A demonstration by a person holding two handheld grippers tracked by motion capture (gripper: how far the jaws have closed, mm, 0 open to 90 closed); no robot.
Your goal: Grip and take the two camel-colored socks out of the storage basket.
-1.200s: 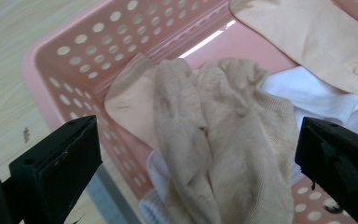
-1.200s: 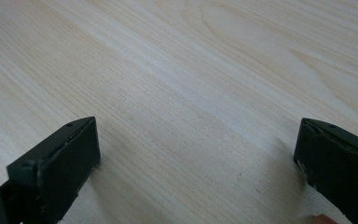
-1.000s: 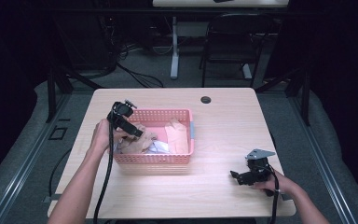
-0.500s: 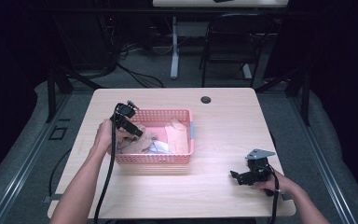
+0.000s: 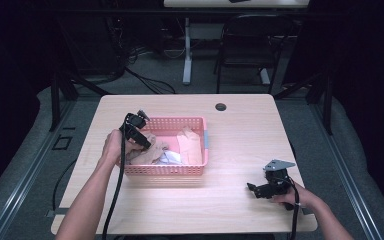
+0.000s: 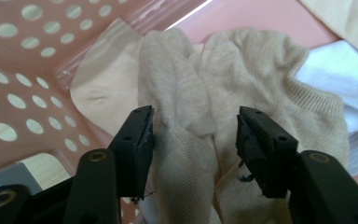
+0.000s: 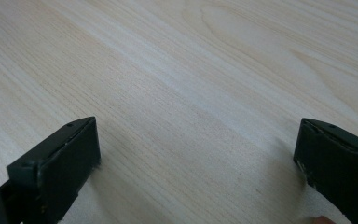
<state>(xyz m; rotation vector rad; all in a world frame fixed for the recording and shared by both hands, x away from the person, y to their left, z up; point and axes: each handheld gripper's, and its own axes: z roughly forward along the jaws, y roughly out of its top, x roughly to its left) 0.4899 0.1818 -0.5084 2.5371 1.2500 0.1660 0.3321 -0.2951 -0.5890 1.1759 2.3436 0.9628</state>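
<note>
- Socks, the beige pair (image 6: 200,116), lie bunched in the near left corner of the pink basket (image 5: 200,131), and they are what I am going for.
- My left gripper (image 6: 193,133) is right over them, inside the basket, with its jaws apart and nothing held yet.
- In the left gripper view, one ridge of sock cloth sits right between the two jaws. The black pads are on each side of it, very near or just touching the cloth.
- The socks run long away from the gripper, toward the far side of the basket, so the jaws stand across them. I think that is a good way to pinch.
- A white cloth (image 6: 335,74) lies just beside the socks, on the right in that view, and a paler cloth (image 5: 190,146) lies farther over in the basket.
- My right gripper (image 5: 260,189) rests on the wooden table (image 5: 250,125), well apart from the basket. Its jaws are wide apart and hold nothing.
- So the left hand (image 5: 111,148) is much nearer, and I judge the next move is to squeeze the left jaws on that ridge and lift.
- I should take care not to catch the basket wall or the white cloth too.
</note>
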